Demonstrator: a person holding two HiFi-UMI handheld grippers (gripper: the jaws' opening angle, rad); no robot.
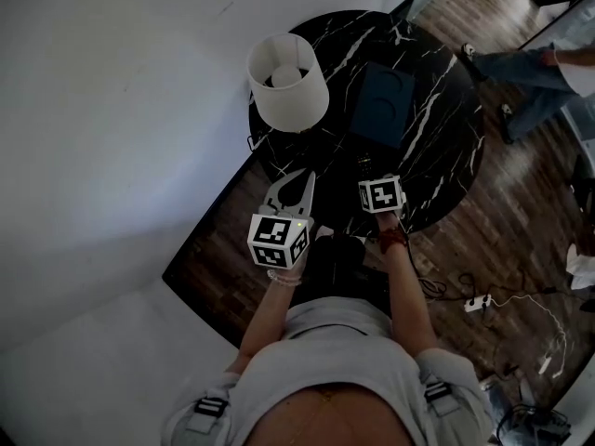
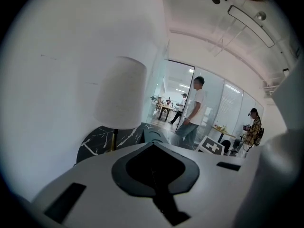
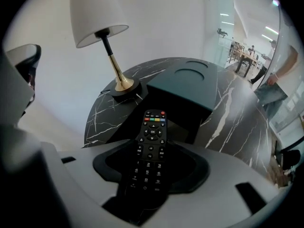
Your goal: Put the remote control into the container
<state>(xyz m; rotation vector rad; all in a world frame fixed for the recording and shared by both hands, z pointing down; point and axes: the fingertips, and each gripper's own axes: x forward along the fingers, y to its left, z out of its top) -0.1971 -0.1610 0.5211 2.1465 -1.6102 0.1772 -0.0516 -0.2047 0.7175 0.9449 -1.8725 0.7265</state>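
Nearest us, the right gripper (image 3: 151, 177) clamps the slim black plastic remote control (image 3: 151, 141) by its near end. Its long axis points away at the dark teal box-shaped container (image 3: 190, 91), directly beyond. We find the left gripper (image 2: 153, 167) closed and empty.

An office, by the look: glass partitions (image 2: 216, 113), people (image 2: 192, 112) standing about, work tables (image 2: 164, 109) beyond (strip lights overhead), wood floor (image 1: 521, 203), a marble desk (image 1: 442, 124).

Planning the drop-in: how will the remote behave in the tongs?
The remote looks like rigid plastic, so probably stiff and light. The right tongs hold only its lower part, so it may pivot. Its flat shape shouldn't roll.
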